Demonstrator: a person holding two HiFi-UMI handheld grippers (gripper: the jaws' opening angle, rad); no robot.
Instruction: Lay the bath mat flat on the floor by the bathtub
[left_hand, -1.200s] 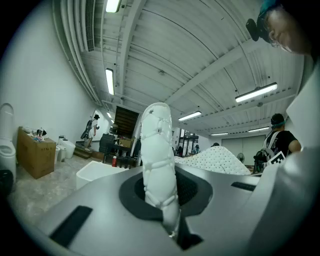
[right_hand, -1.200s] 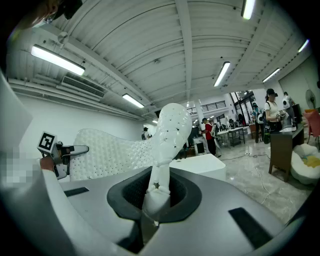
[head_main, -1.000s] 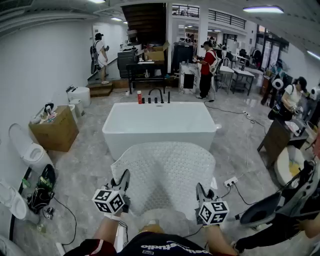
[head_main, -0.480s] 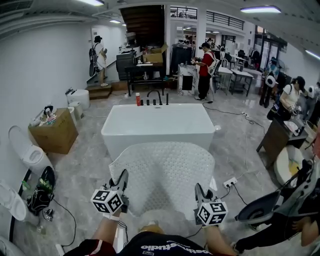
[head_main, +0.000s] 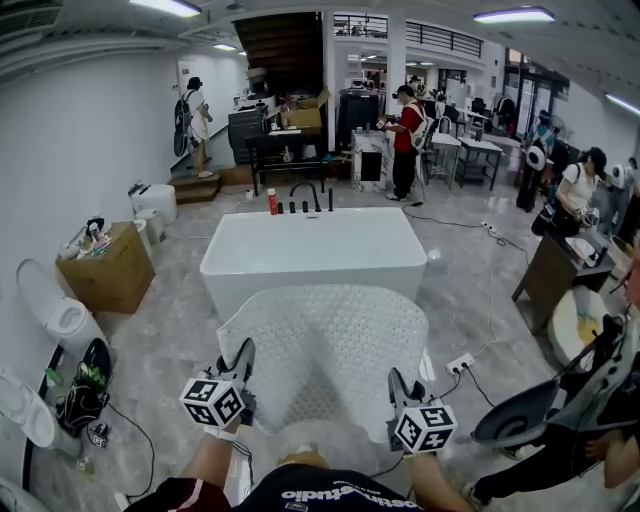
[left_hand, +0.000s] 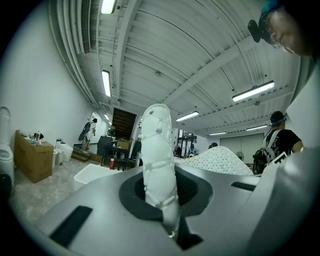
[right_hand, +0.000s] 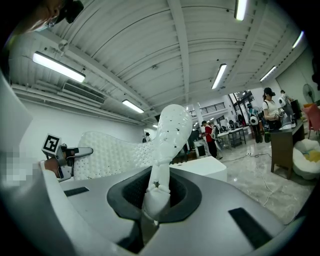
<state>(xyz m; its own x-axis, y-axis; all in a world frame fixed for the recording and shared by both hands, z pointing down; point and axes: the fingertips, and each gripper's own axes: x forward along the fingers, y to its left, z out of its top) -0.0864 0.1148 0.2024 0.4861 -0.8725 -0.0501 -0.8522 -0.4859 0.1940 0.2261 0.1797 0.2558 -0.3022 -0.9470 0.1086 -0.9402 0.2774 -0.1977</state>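
The white, bumpy bath mat (head_main: 325, 345) is held spread in the air just before the bathtub (head_main: 310, 250). Its longer side seems to run along the tub's near wall, with the far edge toward it. The left gripper (head_main: 244, 358) and right gripper (head_main: 397, 384) each pinch a near corner. Only their own views show the bunched edge clamped; only the head view shows the whole sheet.

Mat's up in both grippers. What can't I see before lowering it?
Floor before the bathtub: head view, the raised bath mat covers it.
Mat's underside: head view shows only its top.
Floor beneath the left gripper and right gripper: head view, hidden by the person's arms and body.
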